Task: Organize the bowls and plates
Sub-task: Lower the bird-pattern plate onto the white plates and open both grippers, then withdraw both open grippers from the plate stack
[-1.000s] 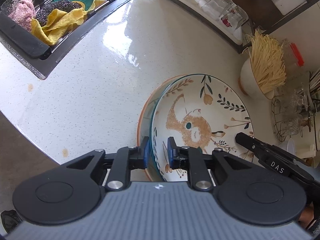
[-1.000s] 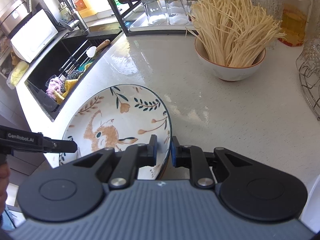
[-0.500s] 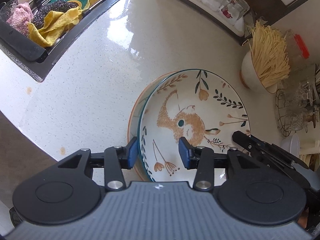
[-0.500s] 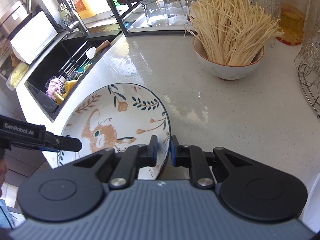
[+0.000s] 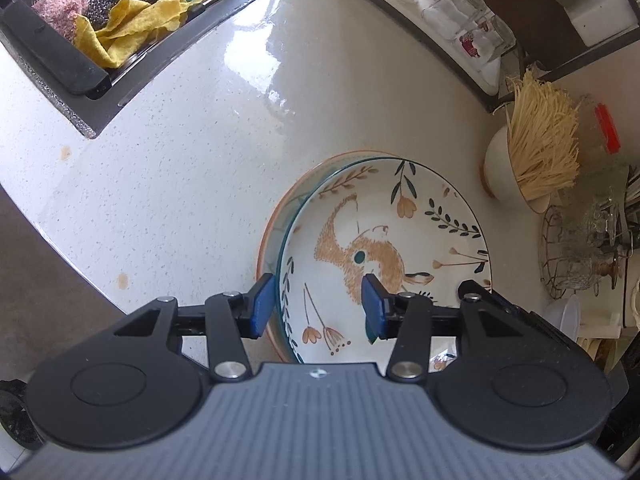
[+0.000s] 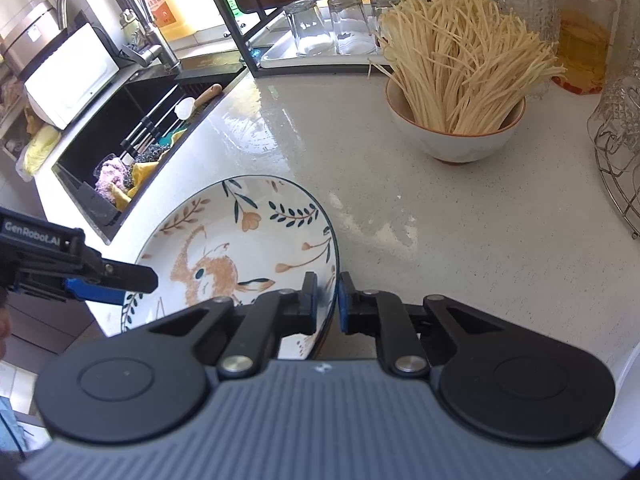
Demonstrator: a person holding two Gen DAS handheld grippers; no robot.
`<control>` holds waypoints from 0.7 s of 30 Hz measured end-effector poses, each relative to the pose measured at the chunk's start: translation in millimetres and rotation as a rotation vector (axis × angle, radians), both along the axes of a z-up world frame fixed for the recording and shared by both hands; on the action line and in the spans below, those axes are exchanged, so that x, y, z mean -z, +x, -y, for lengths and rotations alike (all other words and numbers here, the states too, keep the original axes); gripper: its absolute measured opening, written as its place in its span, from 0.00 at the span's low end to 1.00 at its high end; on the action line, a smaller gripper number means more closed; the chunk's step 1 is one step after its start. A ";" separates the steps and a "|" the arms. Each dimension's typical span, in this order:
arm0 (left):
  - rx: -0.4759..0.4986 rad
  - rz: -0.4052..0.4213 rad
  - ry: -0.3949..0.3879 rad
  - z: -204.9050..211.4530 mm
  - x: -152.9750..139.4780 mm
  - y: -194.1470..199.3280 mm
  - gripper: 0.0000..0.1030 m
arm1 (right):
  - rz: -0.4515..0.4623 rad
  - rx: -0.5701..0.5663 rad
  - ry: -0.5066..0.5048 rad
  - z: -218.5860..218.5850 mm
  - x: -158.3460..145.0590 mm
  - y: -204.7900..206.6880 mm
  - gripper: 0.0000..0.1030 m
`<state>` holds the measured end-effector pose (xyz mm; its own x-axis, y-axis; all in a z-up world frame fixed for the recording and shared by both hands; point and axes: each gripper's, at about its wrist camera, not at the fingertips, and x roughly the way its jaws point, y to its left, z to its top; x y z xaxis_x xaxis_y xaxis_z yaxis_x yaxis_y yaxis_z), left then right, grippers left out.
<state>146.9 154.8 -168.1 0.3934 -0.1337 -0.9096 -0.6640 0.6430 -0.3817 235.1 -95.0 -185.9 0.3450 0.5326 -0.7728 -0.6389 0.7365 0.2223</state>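
A white plate painted with a rabbit and flowers (image 5: pixel 384 248) lies on top of an orange-rimmed plate (image 5: pixel 267 240) on the speckled counter. My left gripper (image 5: pixel 318 300) straddles the rabbit plate's near-left rim. Its jaws are opening, and the blue pads stand clear of the rim on both sides. In the right wrist view, my right gripper (image 6: pixel 328 300) is shut on the rabbit plate's (image 6: pixel 240 248) near-right rim. The left gripper's finger (image 6: pixel 128 278) shows at the plate's left edge there. A white bowl (image 6: pixel 456 140) full of thin pale strands stands behind the plates.
A black sink (image 6: pixel 132 128) with cloths and scrubbers lies to the left. Upturned glasses on a tray (image 6: pixel 320 40) stand at the back. At the right are a red-lidded jar (image 6: pixel 584 36) and a wire basket (image 6: pixel 616 168). The counter's edge runs near the plates.
The left gripper's jaws have spread apart and let go of the rabbit plate's rim. The right gripper has kept its grip and has not moved.
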 end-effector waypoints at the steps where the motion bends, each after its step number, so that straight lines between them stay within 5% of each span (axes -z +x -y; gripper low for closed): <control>1: -0.003 -0.003 0.000 1.2 -0.7 -0.3 0.52 | 0.001 -0.001 -0.001 -0.1 0.0 0.0 0.12; 11: -0.021 0.020 -0.040 -1.0 -11.1 -5.2 0.55 | 0.044 -0.019 -0.016 -2.8 -1.7 -1.0 0.12; 21: -0.006 0.024 0.045 1.2 -13.3 -5.5 0.57 | 0.059 -0.012 -0.011 -3.4 -1.1 -1.8 0.12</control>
